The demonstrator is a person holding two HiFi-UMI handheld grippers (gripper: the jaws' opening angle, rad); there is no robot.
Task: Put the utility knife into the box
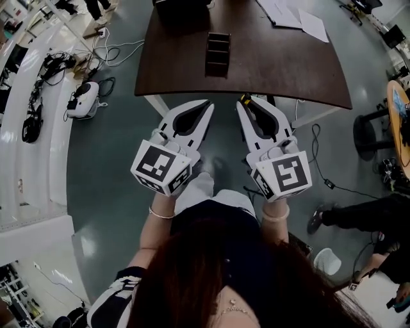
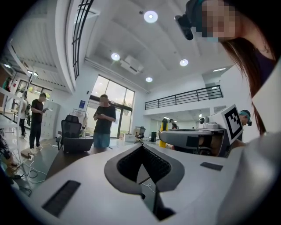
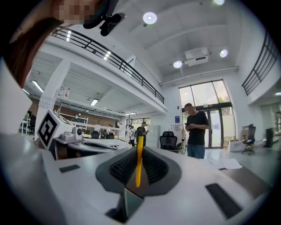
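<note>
In the head view both grippers are held side by side just short of a dark brown table [image 1: 275, 70]. A dark compartmented box [image 1: 218, 54] stands on it, ahead of the grippers. My right gripper [image 1: 243, 102] is shut on a yellow utility knife [image 1: 246, 98], whose end pokes out at the jaw tips. In the right gripper view the knife [image 3: 138, 167] shows as a thin yellow strip standing between the jaws. My left gripper [image 1: 207, 104] is shut with nothing in it, and the left gripper view shows its jaws meeting at the tip of that gripper [image 2: 141, 147].
Papers [image 1: 291, 16] lie at the table's far right. Cables and a white device [image 1: 83, 99] are on the floor to the left, and a stool [image 1: 368, 131] and someone's shoe [image 1: 315, 219] to the right. A person [image 3: 196, 129] stands beyond the table.
</note>
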